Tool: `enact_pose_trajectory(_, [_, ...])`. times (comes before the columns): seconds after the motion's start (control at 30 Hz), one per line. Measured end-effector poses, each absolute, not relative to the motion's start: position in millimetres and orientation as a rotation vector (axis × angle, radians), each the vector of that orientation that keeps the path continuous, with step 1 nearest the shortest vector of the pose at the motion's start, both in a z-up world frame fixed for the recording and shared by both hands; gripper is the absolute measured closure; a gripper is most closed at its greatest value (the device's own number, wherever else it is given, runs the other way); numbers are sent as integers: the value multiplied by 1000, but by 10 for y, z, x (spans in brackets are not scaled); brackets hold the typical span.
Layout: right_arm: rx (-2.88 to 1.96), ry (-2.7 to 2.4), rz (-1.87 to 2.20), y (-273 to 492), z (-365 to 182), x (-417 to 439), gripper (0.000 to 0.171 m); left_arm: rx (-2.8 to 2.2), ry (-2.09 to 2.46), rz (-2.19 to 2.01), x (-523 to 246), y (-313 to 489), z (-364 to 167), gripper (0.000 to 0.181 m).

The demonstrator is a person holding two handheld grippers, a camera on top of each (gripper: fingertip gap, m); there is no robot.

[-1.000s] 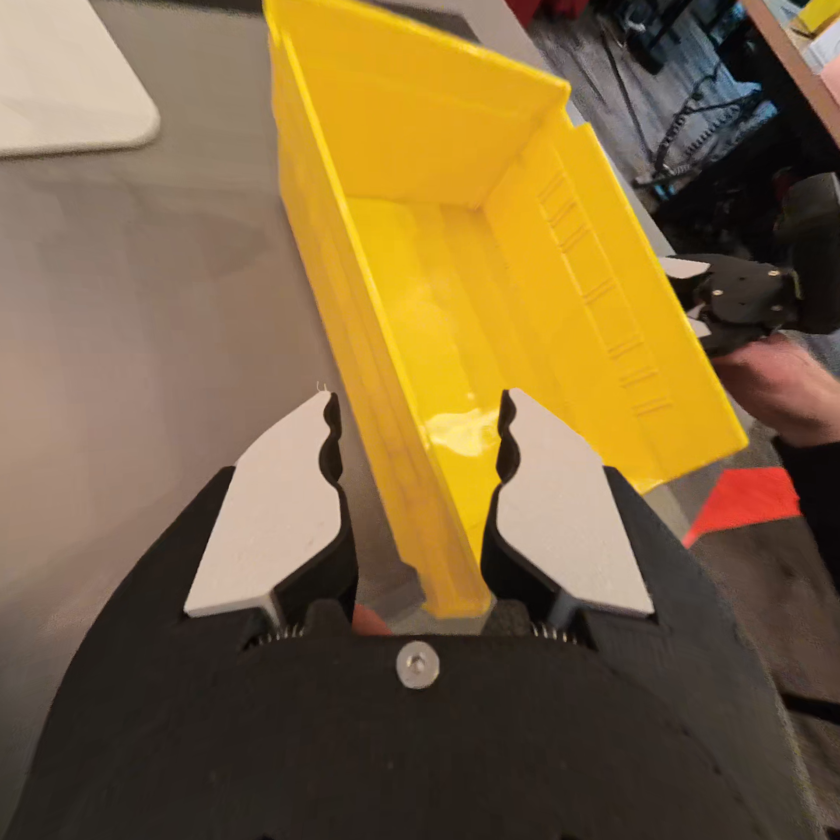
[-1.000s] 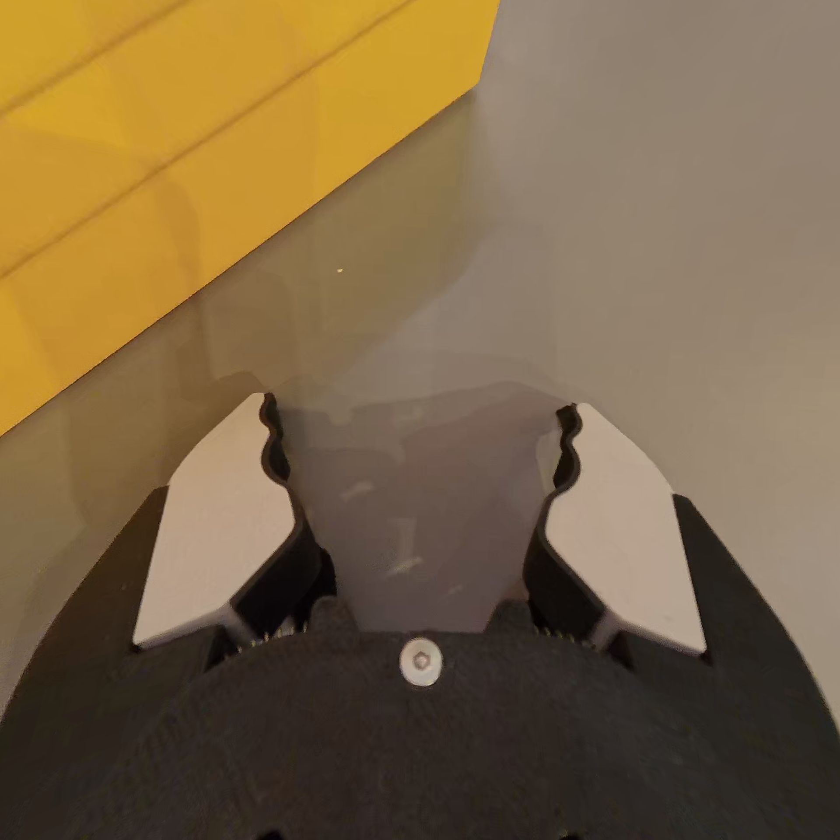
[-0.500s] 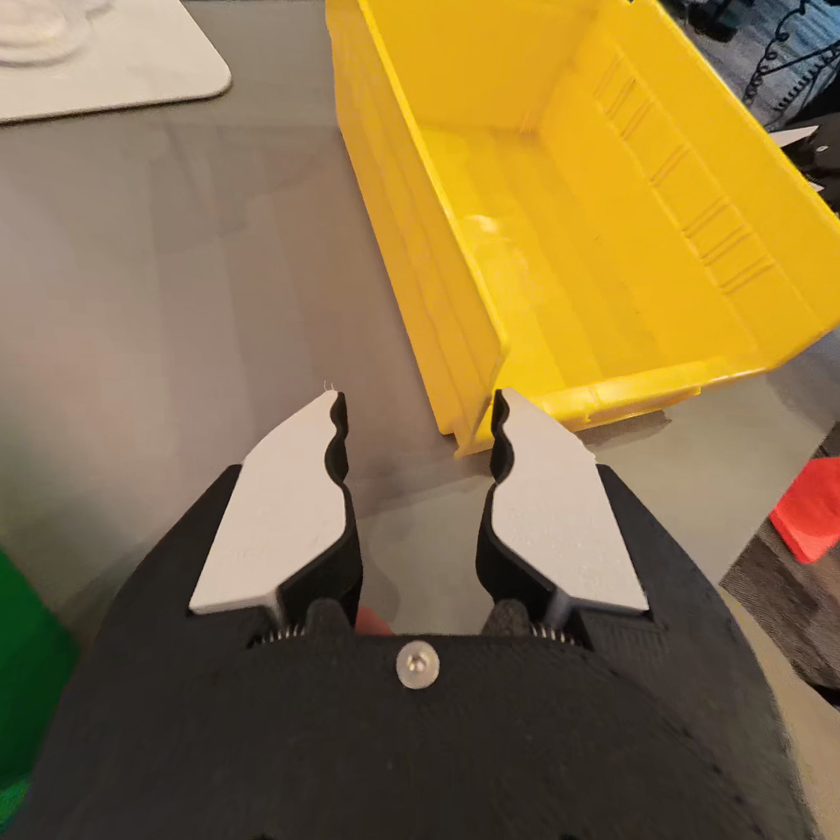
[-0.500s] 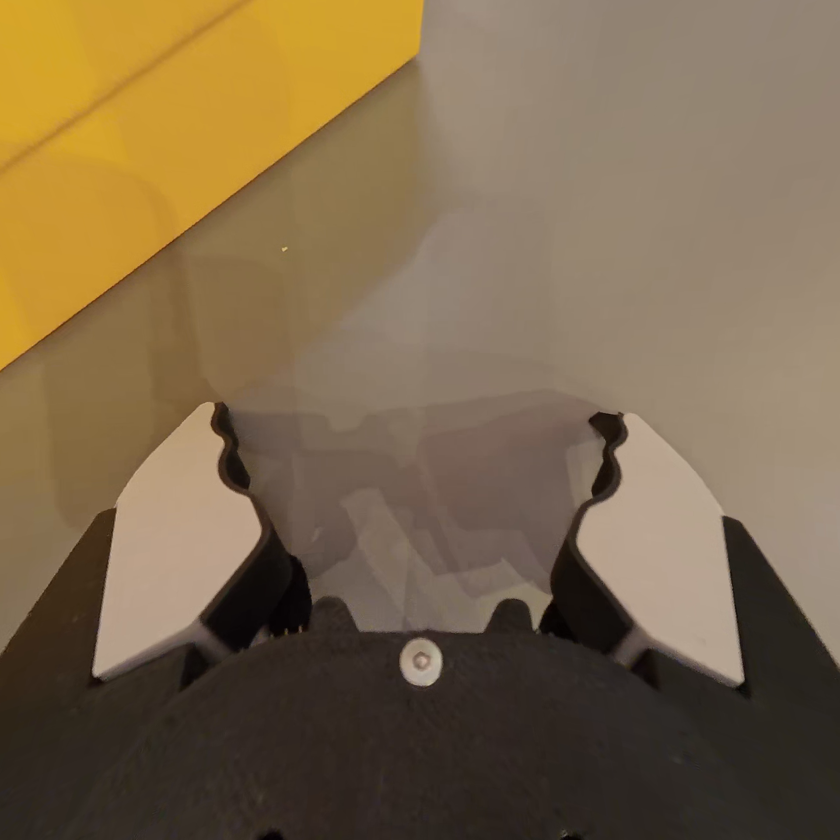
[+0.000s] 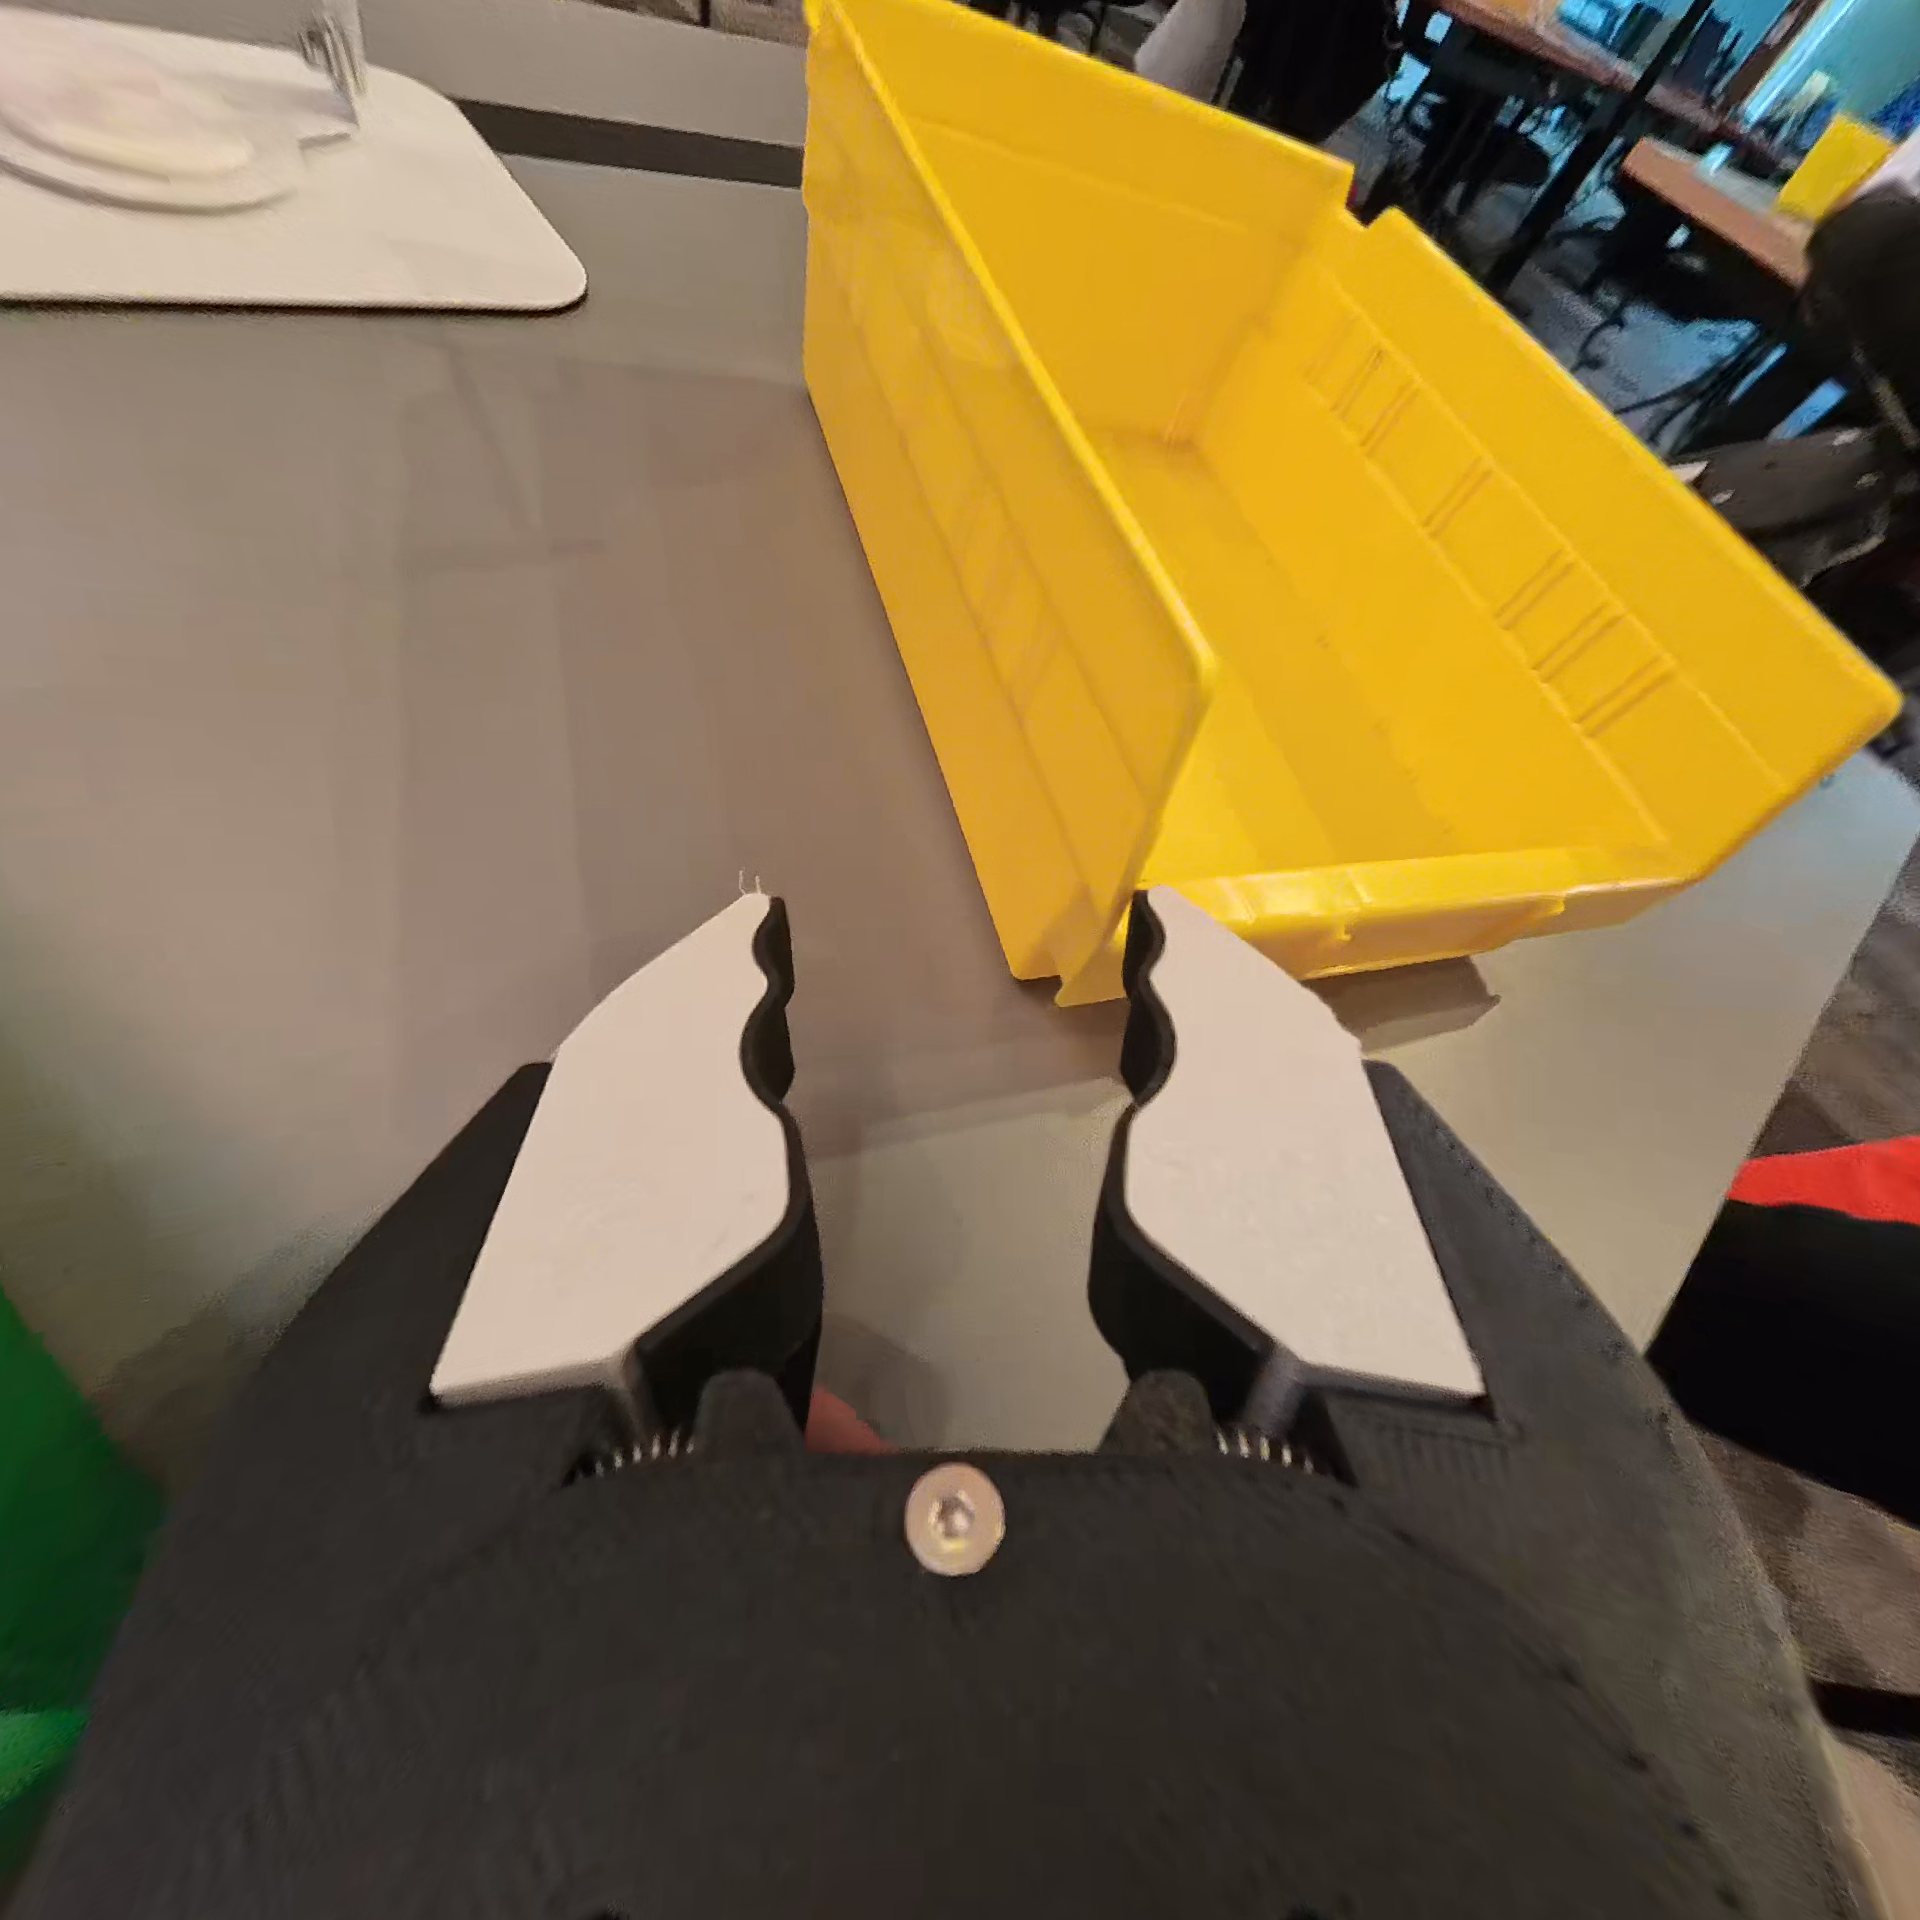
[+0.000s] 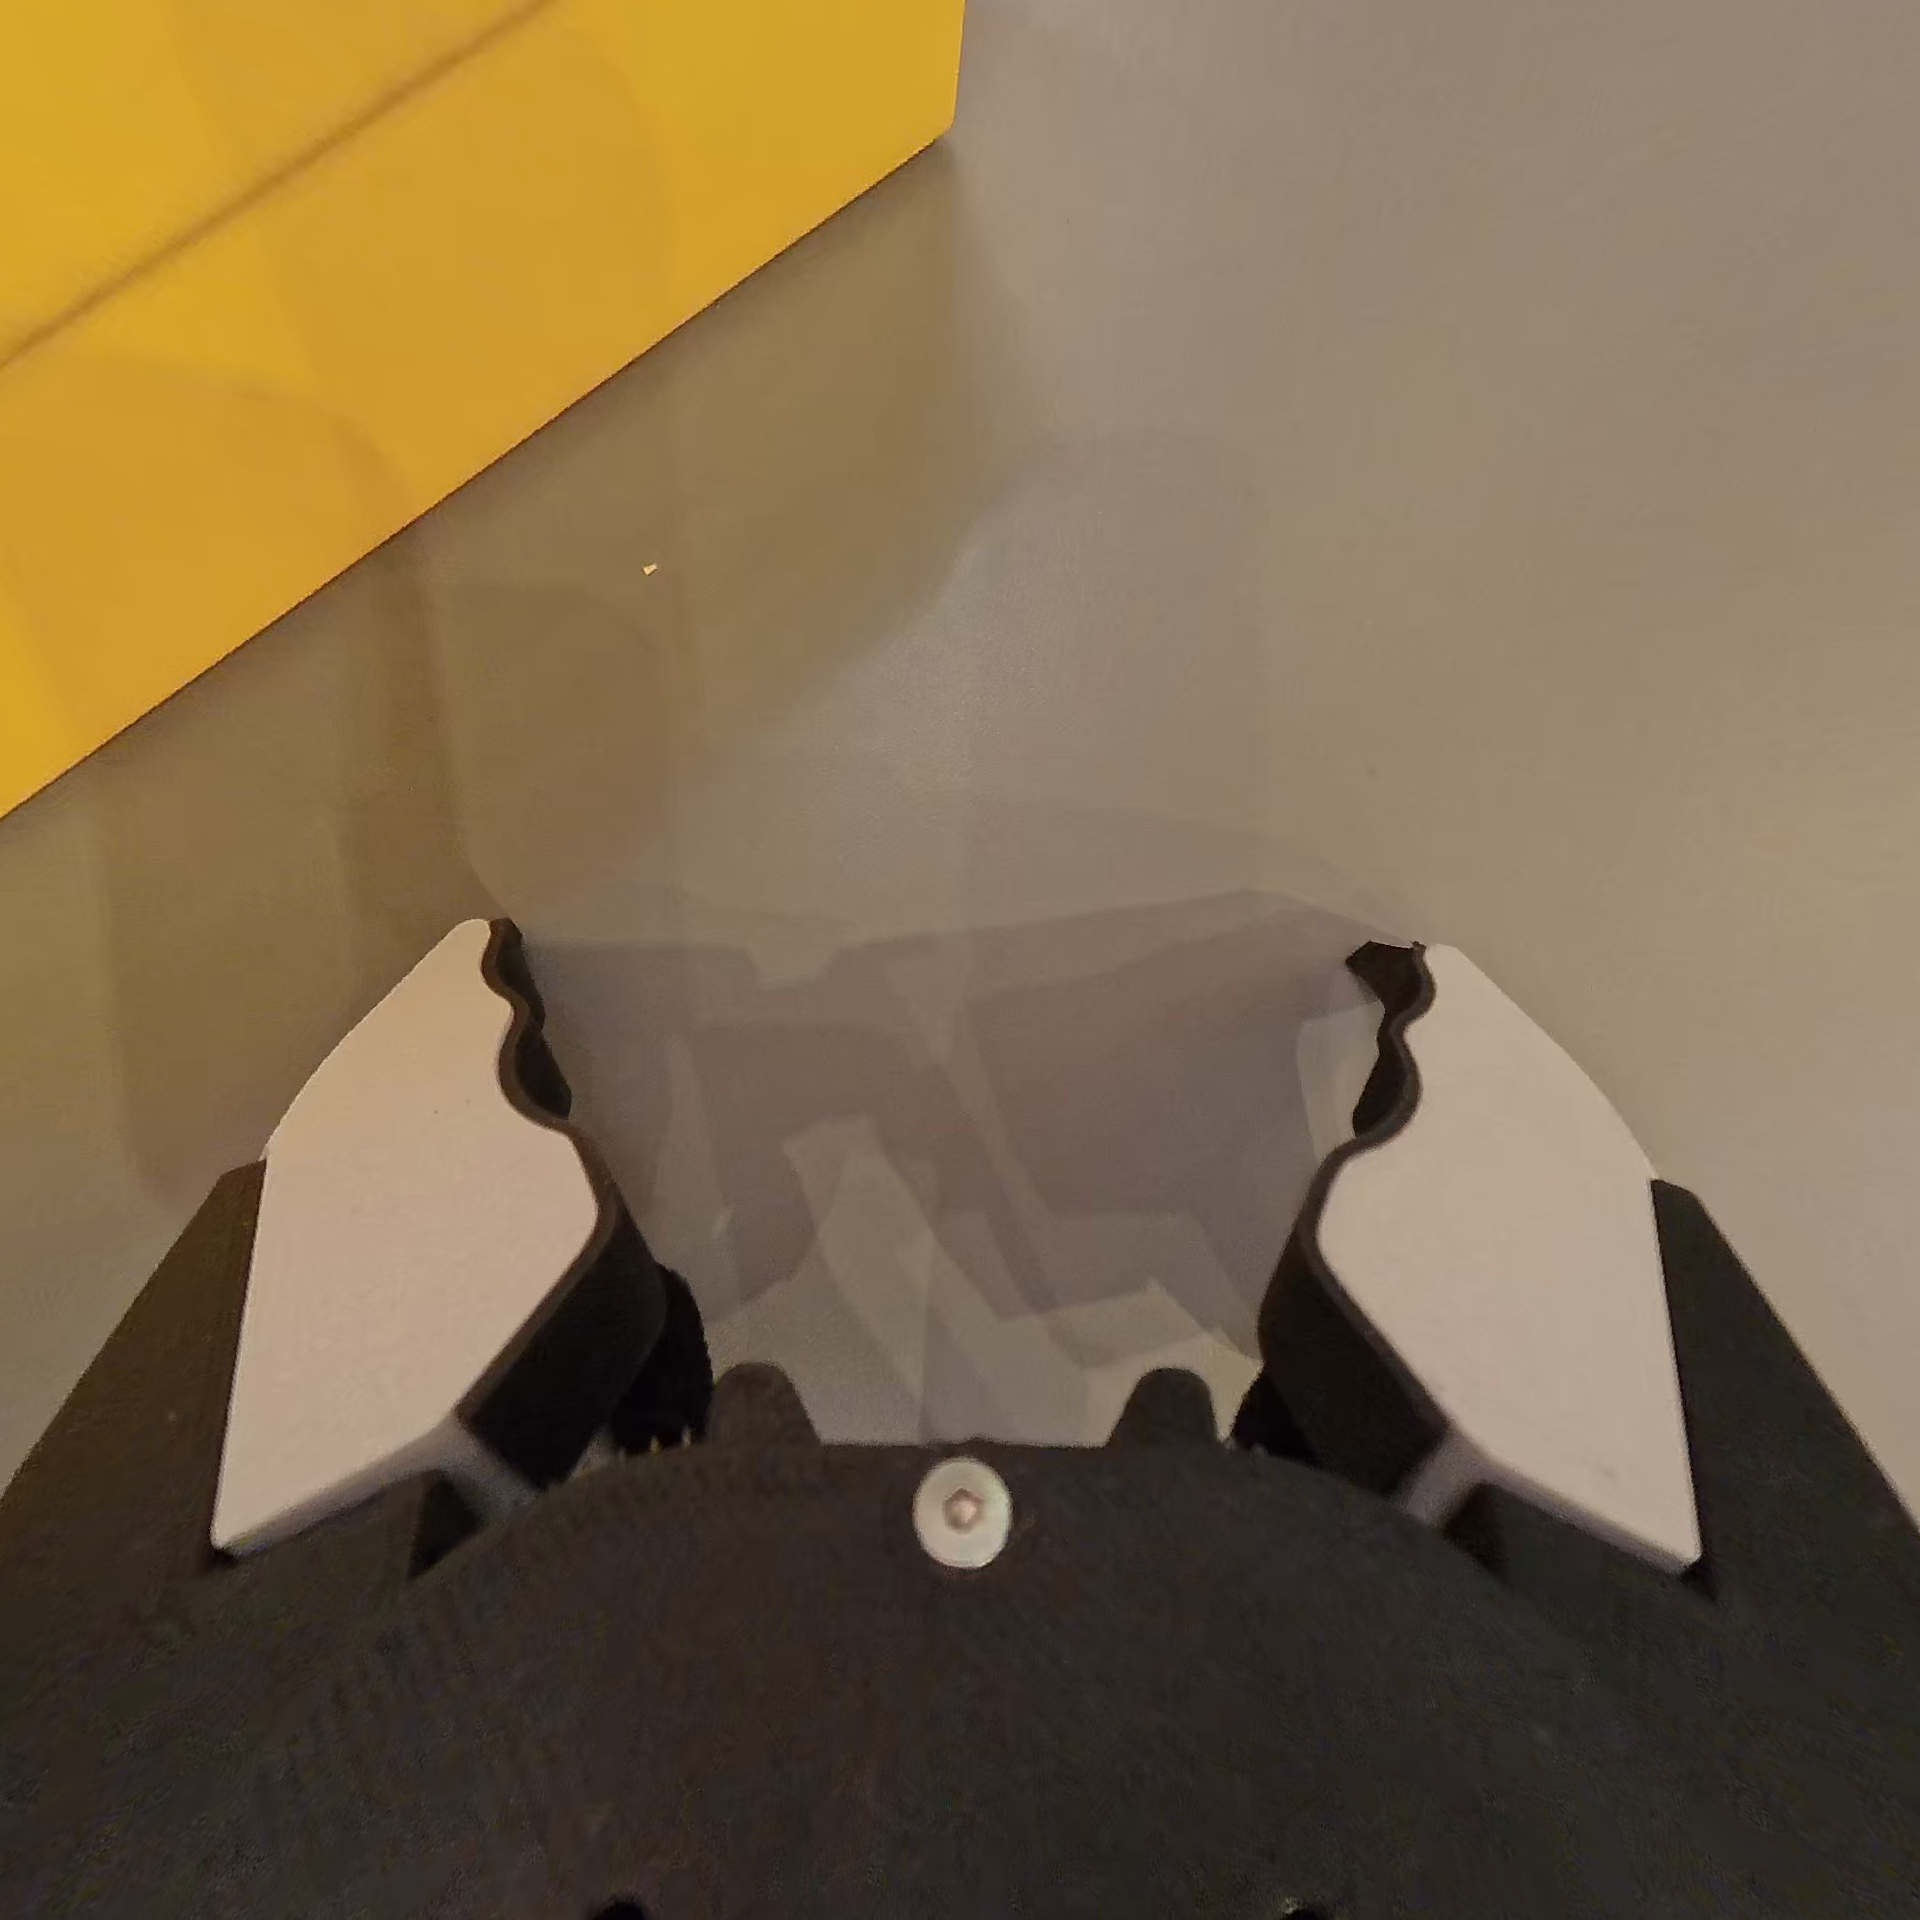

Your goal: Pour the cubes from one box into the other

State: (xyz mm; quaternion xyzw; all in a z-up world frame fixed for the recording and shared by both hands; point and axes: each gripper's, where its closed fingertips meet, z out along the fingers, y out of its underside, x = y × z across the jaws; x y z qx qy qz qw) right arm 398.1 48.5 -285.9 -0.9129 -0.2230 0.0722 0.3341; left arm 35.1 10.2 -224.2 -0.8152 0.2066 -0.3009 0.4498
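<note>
An empty yellow box [image 5: 1299,582] stands flat on the grey table [image 5: 416,675]; no cubes show in it. My left gripper [image 5: 956,914] is open and empty, just short of the box's near left corner. A green thing [image 5: 52,1507], perhaps the other box, shows at the left edge of the left wrist view. In the right wrist view, my right gripper [image 6: 956,945] is wide open and empty over bare table, with the yellow box's outer wall [image 6: 364,312] to its upper left. No cubes are in view.
A white mat [image 5: 312,229] with a clear item on it lies at the far left of the table. The table's right edge runs just past the box. A red and black sleeve [image 5: 1829,1299] is at the right. Desks and cables stand beyond.
My left gripper let go of the yellow box's wall and drew back. The box went from tilted to flat on the table. My right gripper opened wider.
</note>
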Motion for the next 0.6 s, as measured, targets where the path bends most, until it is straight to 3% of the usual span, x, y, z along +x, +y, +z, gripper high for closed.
enact_pose_trajectory(0.6, [-2383, -582, 188, 482, -2857, 3983, 29, -2011, 477, -887, 420, 228, -2227, 130])
